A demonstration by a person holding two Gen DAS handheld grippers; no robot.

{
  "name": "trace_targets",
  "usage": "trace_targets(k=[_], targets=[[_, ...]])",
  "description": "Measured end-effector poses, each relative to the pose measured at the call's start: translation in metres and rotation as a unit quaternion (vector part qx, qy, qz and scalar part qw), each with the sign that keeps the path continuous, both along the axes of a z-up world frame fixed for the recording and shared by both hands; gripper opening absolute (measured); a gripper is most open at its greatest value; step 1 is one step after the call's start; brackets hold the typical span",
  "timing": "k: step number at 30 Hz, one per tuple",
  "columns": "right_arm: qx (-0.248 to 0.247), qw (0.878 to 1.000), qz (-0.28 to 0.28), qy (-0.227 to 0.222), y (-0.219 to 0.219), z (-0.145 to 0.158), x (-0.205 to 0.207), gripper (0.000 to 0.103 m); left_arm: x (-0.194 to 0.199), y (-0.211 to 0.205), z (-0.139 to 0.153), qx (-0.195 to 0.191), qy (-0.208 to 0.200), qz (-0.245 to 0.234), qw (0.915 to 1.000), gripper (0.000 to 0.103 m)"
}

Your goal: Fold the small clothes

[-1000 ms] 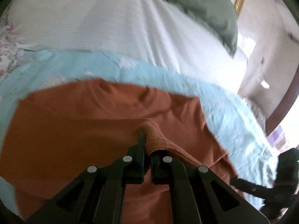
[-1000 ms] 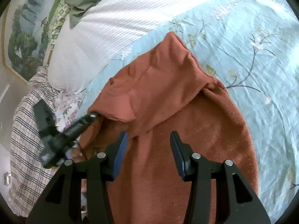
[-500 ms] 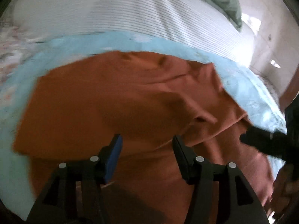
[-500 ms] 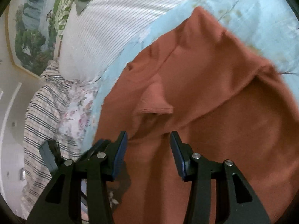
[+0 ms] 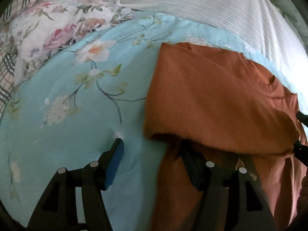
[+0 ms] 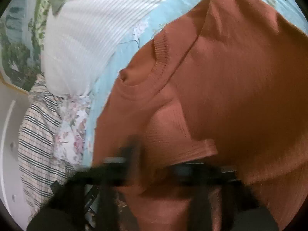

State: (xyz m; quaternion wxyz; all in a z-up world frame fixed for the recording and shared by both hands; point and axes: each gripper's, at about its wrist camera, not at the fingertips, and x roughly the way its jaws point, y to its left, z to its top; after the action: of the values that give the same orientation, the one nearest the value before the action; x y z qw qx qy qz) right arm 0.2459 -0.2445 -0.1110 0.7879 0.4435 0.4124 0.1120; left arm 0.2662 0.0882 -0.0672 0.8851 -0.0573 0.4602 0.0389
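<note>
Rust-orange sweater (image 5: 221, 100) on blue floral sheet (image 5: 77, 115); left tool (image 5: 152, 150) spread, right tool (image 6: 154, 165) blurred, state unclear.

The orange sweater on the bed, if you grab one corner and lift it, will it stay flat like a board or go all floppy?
Probably floppy: the orange sweater already bends over itself in soft folds and creases. It likely won't slide much, since its fuzzy knit lies on the wrinkled blue floral bedsheet. It looks light, so the open left tool could likely lift a corner, with the rest hanging down.

Right tool (image 6: 154, 165) blurred, jaw gap unreadable; orange garment (image 5: 221, 100) hides one left-tool fingertip.
</note>
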Motion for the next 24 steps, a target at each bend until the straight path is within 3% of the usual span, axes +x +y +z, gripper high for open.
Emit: trace_targets(k=[3, 4, 6, 9, 13, 15, 19, 20, 22, 24], targets=[[-0.037, 0.997, -0.023, -0.061, -0.015, 0.033, -0.01, 0.006, 0.01, -0.004, 0.0, 0.002, 0.001, 0.004, 1.0, 0.062], [-0.061, 0.993, -0.041, -0.093, -0.024, 0.05, -0.02, 0.006, 0.014, -0.005, 0.001, 0.0, -0.001, 0.004, 1.0, 0.062], [-0.094, 0.986, -0.07, -0.117, -0.04, 0.067, -0.035, 0.006, 0.016, -0.004, 0.002, 0.003, -0.004, 0.006, 1.0, 0.062], [-0.101, 0.989, -0.077, -0.075, -0.064, 0.051, -0.036, 0.006, 0.02, -0.005, -0.003, 0.009, 0.001, 0.006, 0.9999, 0.061], [-0.111, 0.991, -0.066, -0.045, -0.062, 0.029, -0.033, 0.006, 0.019, -0.009, -0.003, 0.017, -0.004, 0.013, 0.9998, 0.055], [-0.117, 0.99, -0.057, -0.049, -0.057, 0.029, -0.032, 0.006, 0.018, -0.002, -0.003, 0.001, -0.006, 0.023, 0.9997, 0.053], [-0.151, 0.983, -0.052, -0.094, -0.05, 0.049, -0.035, 0.007, 0.016, 0.019, -0.003, -0.065, -0.007, 0.048, 0.9967, 0.052], [-0.162, 0.981, -0.055, -0.09, -0.051, 0.049, -0.036, 0.007, 0.016, 0.022, -0.004, -0.077, -0.007, 0.05, 0.9958, 0.052], [-0.153, 0.985, -0.058, -0.048, -0.059, 0.037, -0.032, 0.022, 0.016, 0.023, -0.004, -0.081, -0.007, 0.047, 0.9956, 0.052], [-0.137, 0.989, -0.059, -0.025, -0.067, 0.022, -0.031, 0.02, 0.016, 0.02, -0.004, -0.072, -0.008, 0.044, 0.9964, 0.052]])
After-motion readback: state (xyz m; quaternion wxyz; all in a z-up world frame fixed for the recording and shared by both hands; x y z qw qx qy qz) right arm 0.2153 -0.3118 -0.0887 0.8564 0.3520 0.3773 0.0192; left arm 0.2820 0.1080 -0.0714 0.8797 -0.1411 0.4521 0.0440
